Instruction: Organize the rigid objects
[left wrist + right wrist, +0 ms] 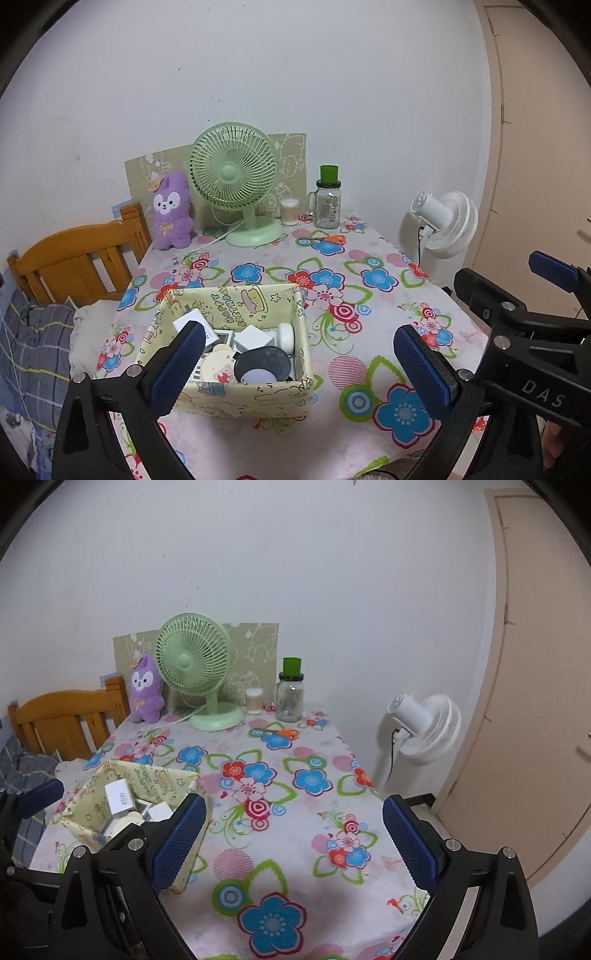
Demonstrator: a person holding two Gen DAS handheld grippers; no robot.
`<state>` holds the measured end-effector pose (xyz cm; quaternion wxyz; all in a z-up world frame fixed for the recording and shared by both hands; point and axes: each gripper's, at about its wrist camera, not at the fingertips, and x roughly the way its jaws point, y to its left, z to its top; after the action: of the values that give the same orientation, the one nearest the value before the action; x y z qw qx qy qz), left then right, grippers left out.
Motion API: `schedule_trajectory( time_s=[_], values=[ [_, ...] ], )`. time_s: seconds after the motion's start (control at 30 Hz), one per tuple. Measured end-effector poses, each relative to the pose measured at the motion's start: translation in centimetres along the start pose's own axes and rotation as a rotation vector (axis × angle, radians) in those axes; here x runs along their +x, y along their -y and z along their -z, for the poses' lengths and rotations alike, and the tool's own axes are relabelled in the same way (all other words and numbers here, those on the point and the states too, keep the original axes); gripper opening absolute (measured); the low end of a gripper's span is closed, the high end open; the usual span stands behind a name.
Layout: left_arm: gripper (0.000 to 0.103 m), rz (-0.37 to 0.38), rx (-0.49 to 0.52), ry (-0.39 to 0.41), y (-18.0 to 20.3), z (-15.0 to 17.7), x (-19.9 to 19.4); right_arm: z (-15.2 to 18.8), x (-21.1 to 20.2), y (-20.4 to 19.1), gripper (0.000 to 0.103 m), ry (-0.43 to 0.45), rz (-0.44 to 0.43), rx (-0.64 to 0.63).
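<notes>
The rigid objects are gathered in the yellow cartoon-print box (236, 391), which sits on the desk (369, 295) in the lower middle of the left wrist view and at the lower left of the right wrist view. Inside it lie a white charger block (120, 796), a small white cube (253, 339), a round white case (286, 336), a cream round item (218, 363) and a dark round lid (264, 363), packed close together and partly overlapping. What sits deeper in the box cannot be made out.

The left claw (299, 365) stands wide, its blue pads (177, 365) apart with nothing between them; the box shows behind the gap, and the left pad covers part of it in the picture. The right claw (293, 843) is also wide and empty, over the bare flowered cloth to the right of the box.

Judging from the frames, the sorting looks almost or wholly finished: no loose small item lies on the open cloth in either view. What stands along the upper edge of the desk, the green fan (234, 184), the purple plush toy (171, 212), the cotton swab tub (289, 211) and the glass jar with a green lid (328, 201), looks like fixed furnishing, not things left to sort, though that is a guess.
</notes>
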<state>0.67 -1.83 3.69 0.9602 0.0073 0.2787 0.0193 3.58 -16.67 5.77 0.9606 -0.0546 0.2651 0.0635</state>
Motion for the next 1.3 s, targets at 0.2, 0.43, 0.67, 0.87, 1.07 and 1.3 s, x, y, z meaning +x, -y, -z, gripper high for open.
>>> schedule_trajectory(
  time_s=[0.2,0.43,0.67,0.87,1.07,1.3],
  values=[
    [0.103,0.001,-0.007,0.016,0.2,0.0,-0.4,0.1,-0.8,0.5,0.101,0.021,0.004,0.003],
    [0.103,-0.001,-0.019,0.012,0.5,0.0,-0.4,0.2,-0.6,1.3,0.101,0.022,-0.011,0.022],
    [0.103,0.017,-0.023,0.010,0.7,-0.1,-0.4,0.2,-0.4,1.9,0.101,0.014,-0.001,0.033],
    [0.103,0.015,-0.022,0.008,0.7,-0.1,-0.4,0.3,-0.4,1.9,0.101,0.016,-0.003,0.036],
    [0.103,0.015,-0.022,0.009,0.8,-0.1,-0.4,0.3,-0.4,1.9,0.101,0.013,-0.007,0.037],
    [0.103,0.018,-0.015,0.010,0.6,-0.1,-0.5,0.3,-0.5,1.8,0.101,0.012,-0.005,0.042]
  ],
)
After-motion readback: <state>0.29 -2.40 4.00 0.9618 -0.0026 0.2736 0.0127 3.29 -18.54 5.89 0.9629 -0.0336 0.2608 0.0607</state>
